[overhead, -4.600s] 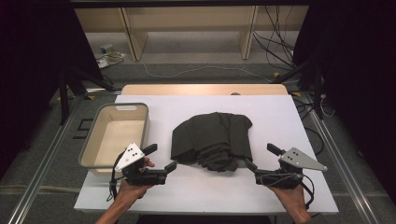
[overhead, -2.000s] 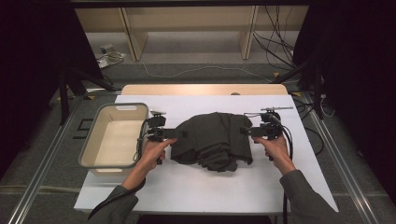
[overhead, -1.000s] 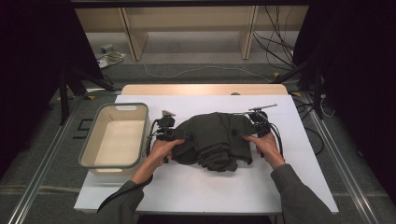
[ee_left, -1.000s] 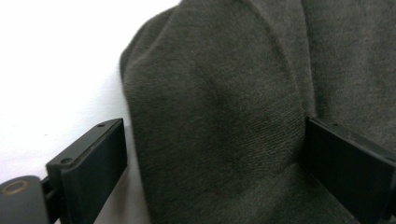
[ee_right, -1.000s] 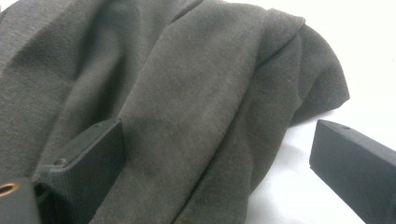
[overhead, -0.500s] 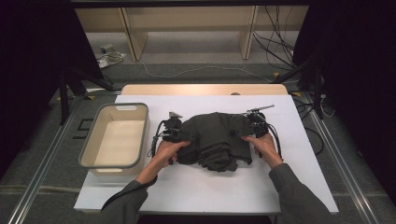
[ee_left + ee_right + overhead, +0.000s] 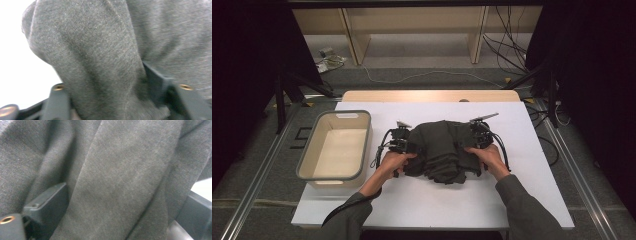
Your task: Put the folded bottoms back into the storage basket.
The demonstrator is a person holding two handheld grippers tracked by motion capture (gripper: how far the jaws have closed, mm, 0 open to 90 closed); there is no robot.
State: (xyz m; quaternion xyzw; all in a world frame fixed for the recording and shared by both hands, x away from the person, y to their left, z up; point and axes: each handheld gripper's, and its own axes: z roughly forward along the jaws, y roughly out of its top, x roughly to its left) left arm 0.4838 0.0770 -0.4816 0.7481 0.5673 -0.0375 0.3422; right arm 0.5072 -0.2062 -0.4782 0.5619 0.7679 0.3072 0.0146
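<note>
Your cloth (image 7: 443,150) is dark grey, matt, softly napped knit. The tub (image 7: 309,160) near the tabletop's (image 7: 427,200) left edge looks smooth plastic; the tabletop itself, matt white.

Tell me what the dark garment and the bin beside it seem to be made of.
Dark garment: soft knit fabric, likely cotton jersey or fleece; matte, slightly fuzzy, folding limply. Bin: probably moulded plastic; smooth cream walls, grey rim, rounded corners.
</note>
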